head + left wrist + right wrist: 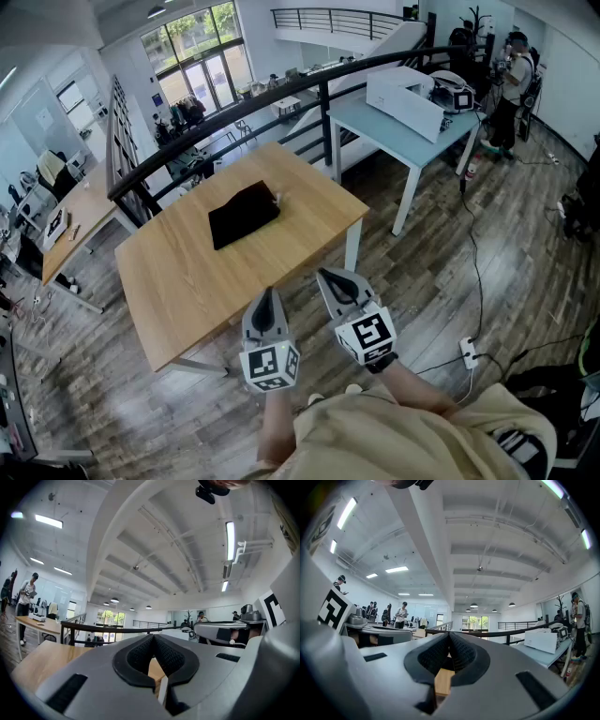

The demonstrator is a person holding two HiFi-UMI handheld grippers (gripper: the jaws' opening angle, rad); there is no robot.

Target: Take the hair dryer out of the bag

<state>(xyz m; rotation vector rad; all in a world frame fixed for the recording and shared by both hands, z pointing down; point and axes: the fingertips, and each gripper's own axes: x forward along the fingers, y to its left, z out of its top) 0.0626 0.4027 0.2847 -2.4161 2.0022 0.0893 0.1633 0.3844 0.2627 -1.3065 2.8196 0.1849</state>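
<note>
Black bag (244, 214) on the wooden table (178, 281); left tongs (266, 298) and right tongs (330, 277) both closed, empty.
The bag lies flat near the table's middle, and the hair dryer itself cannot be seen. At the near edge the left tongs point level with jaws pressed together on nothing, well apart from the bag. The right tongs, just beside them, are the same.

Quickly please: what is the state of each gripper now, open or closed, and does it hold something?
Left gripper: jaws closed, holding nothing.
Right gripper: jaws closed, holding nothing.
</note>
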